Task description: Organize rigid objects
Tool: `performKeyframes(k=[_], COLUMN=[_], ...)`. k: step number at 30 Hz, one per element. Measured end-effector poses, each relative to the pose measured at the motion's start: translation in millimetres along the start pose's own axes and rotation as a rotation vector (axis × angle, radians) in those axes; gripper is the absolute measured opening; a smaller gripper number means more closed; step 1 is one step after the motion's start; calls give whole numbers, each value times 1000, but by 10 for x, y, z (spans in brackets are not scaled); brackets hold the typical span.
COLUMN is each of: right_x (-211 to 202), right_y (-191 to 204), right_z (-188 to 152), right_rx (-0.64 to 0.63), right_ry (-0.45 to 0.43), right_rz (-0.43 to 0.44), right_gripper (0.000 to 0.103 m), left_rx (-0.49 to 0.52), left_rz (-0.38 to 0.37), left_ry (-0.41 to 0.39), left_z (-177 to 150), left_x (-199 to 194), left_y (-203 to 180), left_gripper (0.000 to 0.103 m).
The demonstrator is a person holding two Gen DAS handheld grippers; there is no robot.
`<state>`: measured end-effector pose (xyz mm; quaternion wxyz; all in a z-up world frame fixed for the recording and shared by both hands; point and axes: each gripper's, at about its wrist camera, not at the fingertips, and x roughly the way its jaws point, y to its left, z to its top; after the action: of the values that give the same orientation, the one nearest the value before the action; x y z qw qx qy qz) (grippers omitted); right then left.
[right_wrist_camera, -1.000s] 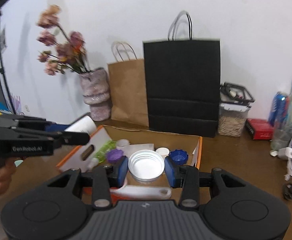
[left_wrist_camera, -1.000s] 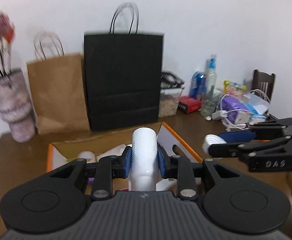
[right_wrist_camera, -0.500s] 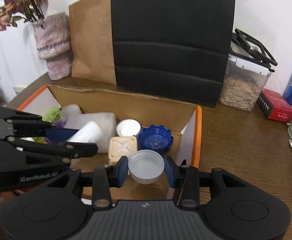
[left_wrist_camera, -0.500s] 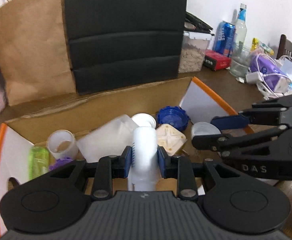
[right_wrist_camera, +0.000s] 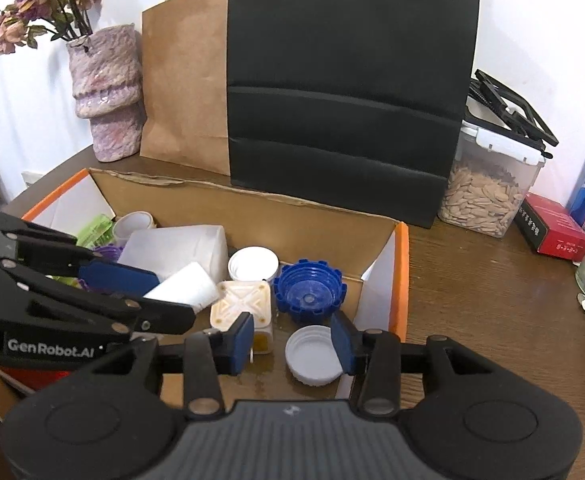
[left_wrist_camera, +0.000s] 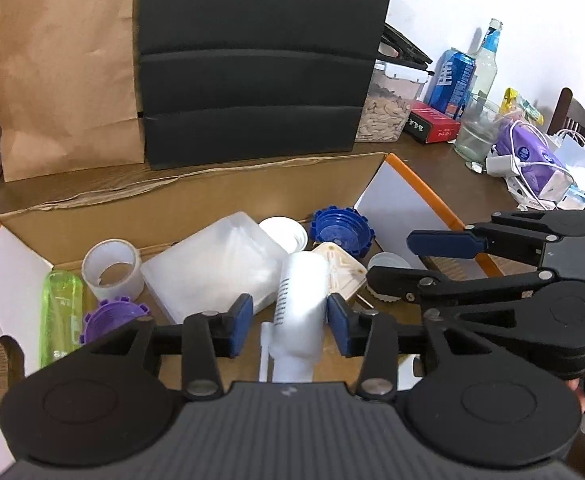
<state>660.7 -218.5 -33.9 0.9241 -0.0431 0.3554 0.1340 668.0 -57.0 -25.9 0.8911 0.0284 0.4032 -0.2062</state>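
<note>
Over an orange-rimmed cardboard box [left_wrist_camera: 424, 184] hangs my left gripper [left_wrist_camera: 288, 324], its jaws opening. A white bottle [left_wrist_camera: 302, 304] stands tilted between them, leaning at the right pad with a gap at the left pad. My right gripper [right_wrist_camera: 292, 344] is opening too. A white lid [right_wrist_camera: 314, 360] lies on the box floor between its pads, clear of the left one. The box also holds a blue lid [right_wrist_camera: 308, 292], a cream square lid [right_wrist_camera: 244, 300], a small white cap [right_wrist_camera: 252, 264], a translucent container [left_wrist_camera: 212, 268], a tape roll [left_wrist_camera: 112, 268], a green bottle [left_wrist_camera: 62, 316] and a purple lid [left_wrist_camera: 112, 316].
Behind the box stand a black paper bag [right_wrist_camera: 348, 100], a brown paper bag [right_wrist_camera: 184, 80] and a vase with flowers [right_wrist_camera: 106, 92]. To the right on the wooden table are a seed container [right_wrist_camera: 488, 196], a red box [right_wrist_camera: 552, 228], a blue can [left_wrist_camera: 452, 80], a glass [left_wrist_camera: 476, 128] and cables [left_wrist_camera: 532, 160].
Both grippers came down from above the box into it. Their jaws then widened, so the white bottle and the white lid are no longer pinched.
</note>
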Motion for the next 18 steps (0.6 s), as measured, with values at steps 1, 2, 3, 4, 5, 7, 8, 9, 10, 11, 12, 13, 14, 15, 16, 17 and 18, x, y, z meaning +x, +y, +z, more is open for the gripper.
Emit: performKeyframes(k=[1, 2, 3, 4, 5, 7, 8, 9, 10, 11, 12, 13, 14, 15, 16, 17, 18], right_x=[-28, -78, -137, -203, -291, -450, -557, -667, -781, -917, -1068, -1213, -1379, -1545, -1729, -1882, -2060], right_y=[2, 10, 20, 30, 50, 83, 112, 142, 170, 198, 230, 262, 300, 335, 380, 415, 458], right_z=[5, 12, 22, 33, 51, 90, 114, 138, 167, 189, 213, 234, 256, 270, 273, 266, 242], right_rx=[5, 6, 5, 4, 4, 0, -4, -9, -14, -18, -22, -26, -30, -34, -40, -47, -59], right_ry=[2, -2, -8, -14, -20, -29, -36, -42, -51, -63, -78, -96, -116, -137, -161, -185, -219], right_rz=[-2, -1, 3, 6, 8, 9, 11, 14, 16, 13, 8, 4, 0, -3, -6, -8, -6], right_gripper=[48, 52, 56, 58, 59, 59, 60, 60, 60, 61, 63, 64, 66, 68, 69, 71, 75], left_rx=[0, 1, 0, -3, -3, -4, -5, -7, -8, -9, -10, -12, -15, -20, -24, -30, -37], left_rz=[8, 14, 21, 28, 34, 56, 66, 74, 81, 89, 98, 107, 120, 135, 144, 156, 168], left_ry=[-1, -2, -4, -7, -10, -38, -45, -54, -65, -81, -101, -123, -150, -183, -208, -239, -274], left_z=[-13, -20, -28, -37, -45, -57, -59, -63, -61, -63, -69, -81, -105, -144, -180, -235, -314], left_x=[-28, -73, -134, -206, -282, -447, -569, -693, -809, -961, -1135, -1291, -1470, -1676, -1823, -1994, -2167], left_y=[-3, -2, -2, -3, -5, -15, -23, -31, -39, -53, -72, -92, -111, -134, -158, -179, -208], left_gripper=[47, 48, 49, 49, 49, 49, 49, 49, 49, 50, 54, 56, 61, 65, 67, 68, 69])
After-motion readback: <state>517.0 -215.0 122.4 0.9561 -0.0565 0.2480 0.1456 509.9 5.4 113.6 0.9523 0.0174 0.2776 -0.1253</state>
